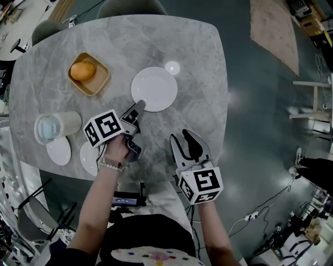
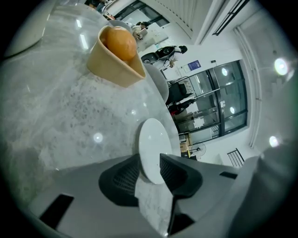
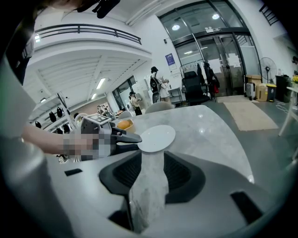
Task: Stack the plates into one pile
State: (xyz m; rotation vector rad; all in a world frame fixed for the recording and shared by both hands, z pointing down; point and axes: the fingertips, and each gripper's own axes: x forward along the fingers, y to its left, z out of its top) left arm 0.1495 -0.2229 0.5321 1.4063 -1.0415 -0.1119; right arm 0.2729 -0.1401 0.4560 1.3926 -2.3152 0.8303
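Note:
A large white plate (image 1: 154,88) lies in the middle of the grey marble table (image 1: 192,62). My left gripper (image 1: 137,107) is at the plate's near left rim. In the left gripper view the plate (image 2: 152,142) stands edge-on between the two pads, and the left gripper (image 2: 150,162) is shut on it. Two smaller white plates (image 1: 58,150) (image 1: 89,158) lie side by side at the table's near left edge. My right gripper (image 1: 183,137) hovers over the near edge, open and holding nothing. In the right gripper view the plate (image 3: 158,137) is straight ahead of the right gripper (image 3: 152,163).
A wooden bowl (image 1: 99,83) holding an orange (image 1: 82,70) sits at the back left. A pale cup with a bluish inside (image 1: 54,127) lies by the small plates. Chairs (image 1: 127,7) stand behind the table, and dark floor lies to the right.

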